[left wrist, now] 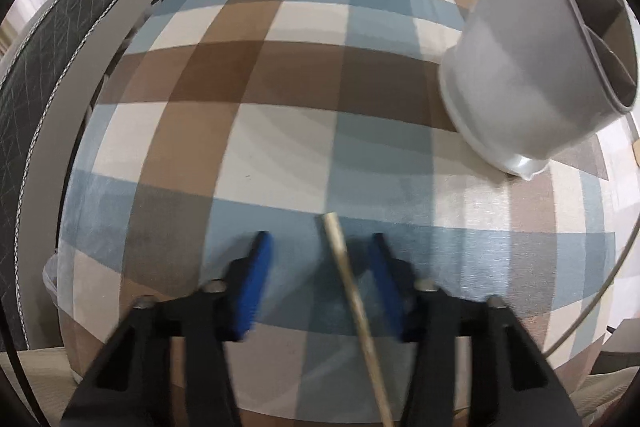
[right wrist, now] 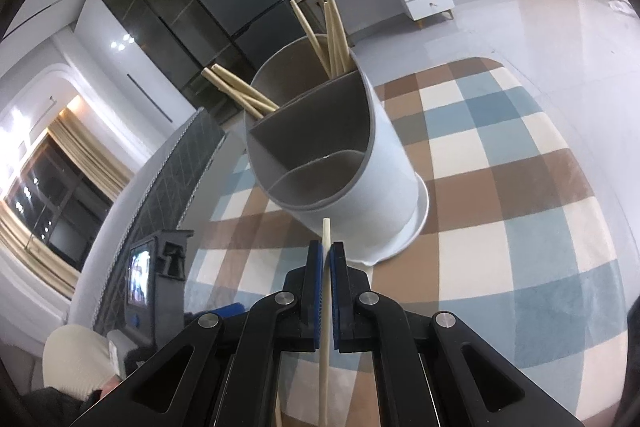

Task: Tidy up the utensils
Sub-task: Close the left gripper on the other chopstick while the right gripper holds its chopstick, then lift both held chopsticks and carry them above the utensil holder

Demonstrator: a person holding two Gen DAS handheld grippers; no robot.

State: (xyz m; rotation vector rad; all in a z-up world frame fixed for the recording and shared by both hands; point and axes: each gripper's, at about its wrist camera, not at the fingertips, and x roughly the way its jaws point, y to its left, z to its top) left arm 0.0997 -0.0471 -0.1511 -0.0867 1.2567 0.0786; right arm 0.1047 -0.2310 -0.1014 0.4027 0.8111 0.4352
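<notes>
R gripper (right wrist: 326, 259): blue pads pressed tight on one pale chopstick (right wrist: 325, 291), tip aimed at the white holder (right wrist: 384, 163) just ahead. L gripper (left wrist: 320, 267): fingers apart, a second chopstick (left wrist: 352, 291) lying between them on the checked cloth (left wrist: 280, 131); pads don't touch it, so not gripped yet. Holder has several compartments: two groups of sticks already stand in the far one, near ones look empty. Judging by that, roughly halfway+: two sticks left to drop in, as far as the views show.
</notes>
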